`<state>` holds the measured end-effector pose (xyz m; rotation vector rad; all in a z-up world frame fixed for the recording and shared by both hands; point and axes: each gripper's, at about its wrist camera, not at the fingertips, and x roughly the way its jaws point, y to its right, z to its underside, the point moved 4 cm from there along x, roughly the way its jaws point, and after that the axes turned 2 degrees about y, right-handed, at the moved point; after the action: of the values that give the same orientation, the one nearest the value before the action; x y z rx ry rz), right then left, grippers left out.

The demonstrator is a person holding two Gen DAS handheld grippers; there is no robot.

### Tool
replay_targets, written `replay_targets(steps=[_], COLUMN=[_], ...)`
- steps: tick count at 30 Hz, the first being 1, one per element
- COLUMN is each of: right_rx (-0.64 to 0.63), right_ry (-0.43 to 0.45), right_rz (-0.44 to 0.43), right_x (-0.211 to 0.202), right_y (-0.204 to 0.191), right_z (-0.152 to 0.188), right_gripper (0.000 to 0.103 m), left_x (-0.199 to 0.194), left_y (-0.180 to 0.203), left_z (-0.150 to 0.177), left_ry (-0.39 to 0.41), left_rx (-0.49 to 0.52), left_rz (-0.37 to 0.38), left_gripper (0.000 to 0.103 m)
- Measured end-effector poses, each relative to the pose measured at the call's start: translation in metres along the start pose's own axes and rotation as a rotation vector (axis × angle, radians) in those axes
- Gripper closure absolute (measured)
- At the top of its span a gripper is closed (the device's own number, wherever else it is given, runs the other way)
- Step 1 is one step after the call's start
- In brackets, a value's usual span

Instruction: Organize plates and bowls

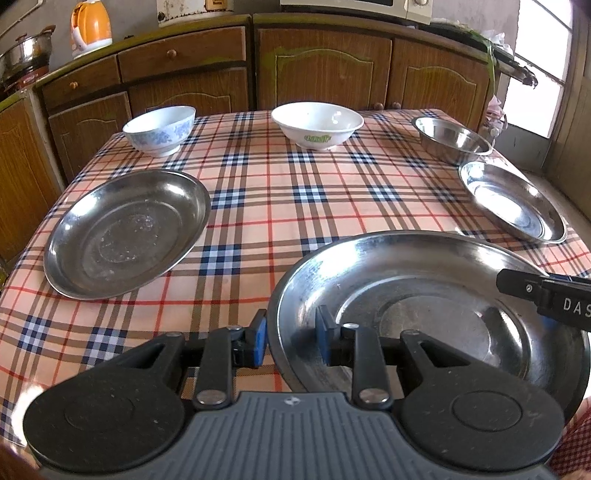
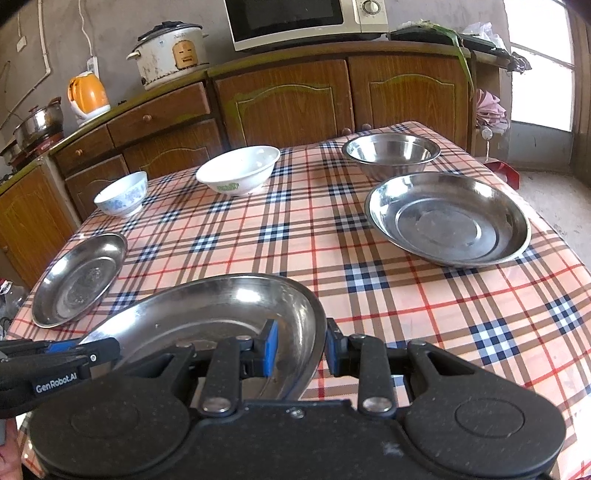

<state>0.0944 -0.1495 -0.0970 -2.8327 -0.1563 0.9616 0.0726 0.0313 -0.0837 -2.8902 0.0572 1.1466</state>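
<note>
A large steel plate (image 1: pixel 424 295) (image 2: pixel 207 314) is at the near edge of the checked table. My left gripper (image 1: pixel 291 336) is shut on its left rim, one blue pad outside and one inside. My right gripper (image 2: pixel 301 347) is shut on its right rim in the same way. Each gripper's black finger also shows at the edge of the other's view. A second steel plate (image 1: pixel 125 232) (image 2: pixel 79 280) lies at the left and a third (image 1: pixel 513 206) (image 2: pixel 447 218) at the right. At the far side stand a blue-flowered bowl (image 1: pixel 159 129) (image 2: pixel 120 194), a white bowl (image 1: pixel 317 123) (image 2: pixel 238 170) and a steel bowl (image 1: pixel 452 140) (image 2: pixel 391 151).
The plaid tablecloth (image 1: pixel 295 206) shows bare between the dishes. Wooden cabinets (image 2: pixel 288 103) run behind the table with an orange kettle (image 2: pixel 88 92), a rice cooker (image 2: pixel 170 51) and a microwave (image 2: pixel 303 18) on top. A bright doorway is at the right.
</note>
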Motion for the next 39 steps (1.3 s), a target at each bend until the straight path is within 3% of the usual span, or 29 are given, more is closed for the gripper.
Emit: replay_targets(steps=[27,39], right_rx=[-0.030,-0.016], right_ry=[-0.036,-0.013], right_rz=[0.041,0.075], right_x=[0.022,0.018], right_y=[-0.001,0.005], right_z=[0.007,0.005], right_gripper=[0.067,0.061], left_x=[0.018,0.014], left_y=[0.006,0.001], left_z=[0.007,0.004], left_ry=[-0.017,-0.014], left_rx=[0.051,0.021], left_rz=[-0.030,-0.016], left_gripper=[0.073,0.065])
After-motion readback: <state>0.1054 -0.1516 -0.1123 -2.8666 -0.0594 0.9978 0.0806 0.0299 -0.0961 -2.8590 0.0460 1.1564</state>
